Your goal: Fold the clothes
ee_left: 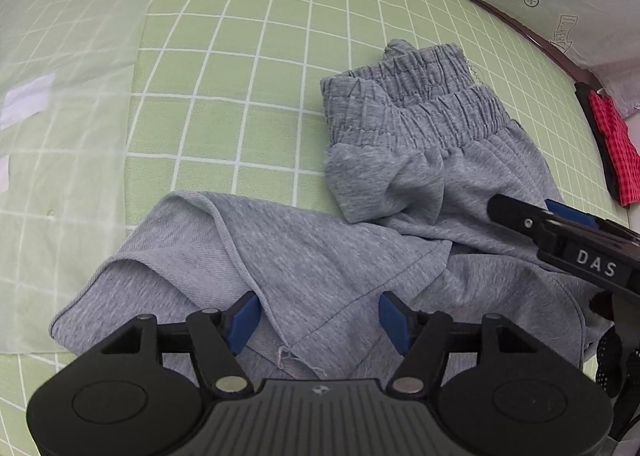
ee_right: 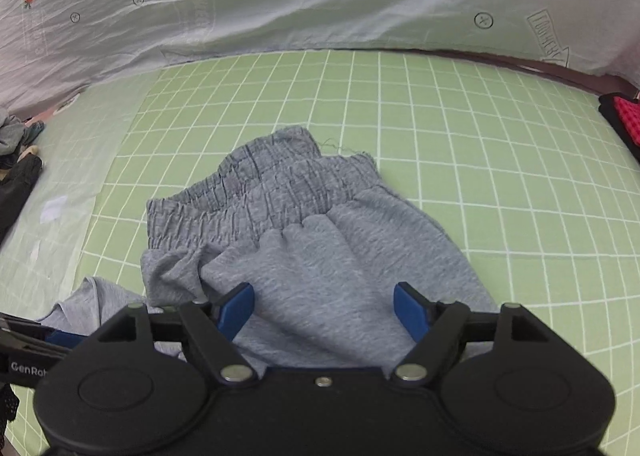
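We see the grey shorts (ee_left: 360, 224) crumpled (waistband far) under both grippers. Our left gripper (ee_left: 320, 320) and right gripper (ee_right: 324, 310) gape wide, holding nothing.

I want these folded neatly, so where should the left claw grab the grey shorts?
Judging by the pose, take the grey shorts at the loose leg hem, coming from the left with the left claw: that edge lies flat and exposed on the green sheet.

Red checked cloth (ee_left: 614, 148) cut off by the frame edge.
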{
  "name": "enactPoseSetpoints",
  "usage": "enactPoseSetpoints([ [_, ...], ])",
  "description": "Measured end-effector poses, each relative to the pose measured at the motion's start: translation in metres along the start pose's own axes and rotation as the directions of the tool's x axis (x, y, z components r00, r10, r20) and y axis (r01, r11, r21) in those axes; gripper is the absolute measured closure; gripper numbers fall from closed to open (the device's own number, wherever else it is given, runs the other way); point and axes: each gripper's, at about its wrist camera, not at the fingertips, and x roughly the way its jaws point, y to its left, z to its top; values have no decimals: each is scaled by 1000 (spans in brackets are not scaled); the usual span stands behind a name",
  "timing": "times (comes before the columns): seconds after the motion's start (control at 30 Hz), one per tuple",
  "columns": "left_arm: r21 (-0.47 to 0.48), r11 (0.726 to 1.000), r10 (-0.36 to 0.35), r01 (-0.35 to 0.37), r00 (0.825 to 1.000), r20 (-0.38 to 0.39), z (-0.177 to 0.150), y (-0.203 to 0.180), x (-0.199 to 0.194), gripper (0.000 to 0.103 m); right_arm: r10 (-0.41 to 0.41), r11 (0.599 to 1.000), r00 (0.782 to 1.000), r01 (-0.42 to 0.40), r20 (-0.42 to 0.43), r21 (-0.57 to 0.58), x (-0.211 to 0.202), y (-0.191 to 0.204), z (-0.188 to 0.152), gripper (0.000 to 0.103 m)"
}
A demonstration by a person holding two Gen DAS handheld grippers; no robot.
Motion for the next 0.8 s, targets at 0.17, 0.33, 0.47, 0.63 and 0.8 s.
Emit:
enactPoseSetpoints([
  [0.17, 48, 998, 46, -46, 999, -3, 1, -9, 3, 36, -23, 998, 998, 20, -59, -62, 23, 7, -1, 26],
  [0.33, 85, 990, 114, -114, 993, 6, 5, -18, 4, 58, 25, 999, 999, -26, -45, -35, 25, -6, 5, 66],
  [0.47, 69, 984, 162, -165, 986, 47, 17, -19, 1, 94, 50, 999, 999, -50, -4, -17, 24, -20, 12, 86],
  [0.63, -14, 976, 216, -216, 969, 119, 60, -5, -4, 98, 4, 997, 998, -9, 63, 71, 26, -72, 39, 92],
  [0.8, -125, 939, 344, -322, 897, 277, 124, 19, -42, 99, -129, 971, 975, 87, 181, 224, 2, -152, 75, 93],
])
